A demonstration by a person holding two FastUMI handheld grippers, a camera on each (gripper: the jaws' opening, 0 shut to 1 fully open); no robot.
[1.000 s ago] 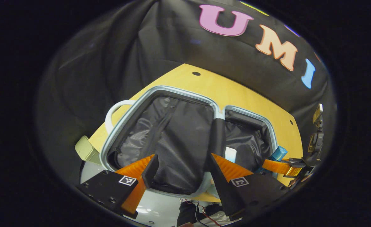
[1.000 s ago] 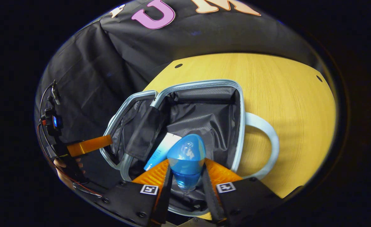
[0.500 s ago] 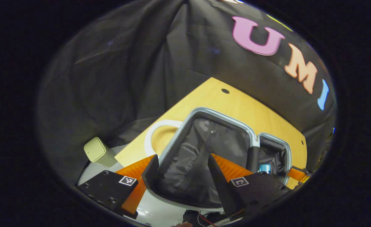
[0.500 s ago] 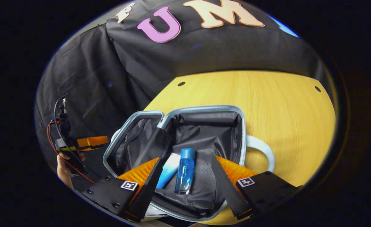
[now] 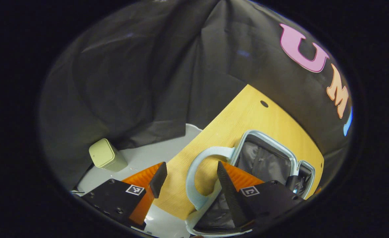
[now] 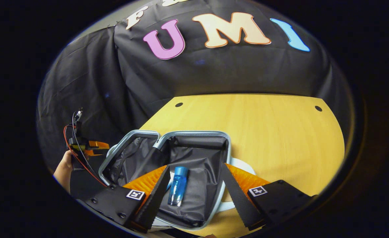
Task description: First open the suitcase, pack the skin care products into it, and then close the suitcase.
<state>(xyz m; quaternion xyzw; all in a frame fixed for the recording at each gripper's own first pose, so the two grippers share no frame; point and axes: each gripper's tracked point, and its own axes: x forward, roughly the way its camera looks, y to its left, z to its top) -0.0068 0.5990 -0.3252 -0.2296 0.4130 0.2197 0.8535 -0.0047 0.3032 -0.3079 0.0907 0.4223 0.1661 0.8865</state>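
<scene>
While my right gripper (image 6: 194, 188) hangs with jaws apart and empty above the open suitcase (image 6: 194, 145), a blue bottle (image 6: 177, 190) lies flat on the dark lining of its nearer half, just beside a pale tube mostly hidden by one finger. Beyond the suitcase rim, bare wooden table (image 6: 263, 132) stretches to the far edge. My left gripper (image 5: 187, 178), jaws also apart and empty, sits over the table's left edge, near the suitcase's pale handle (image 5: 197, 175). A small green box (image 5: 105, 158) stands off the table.
</scene>
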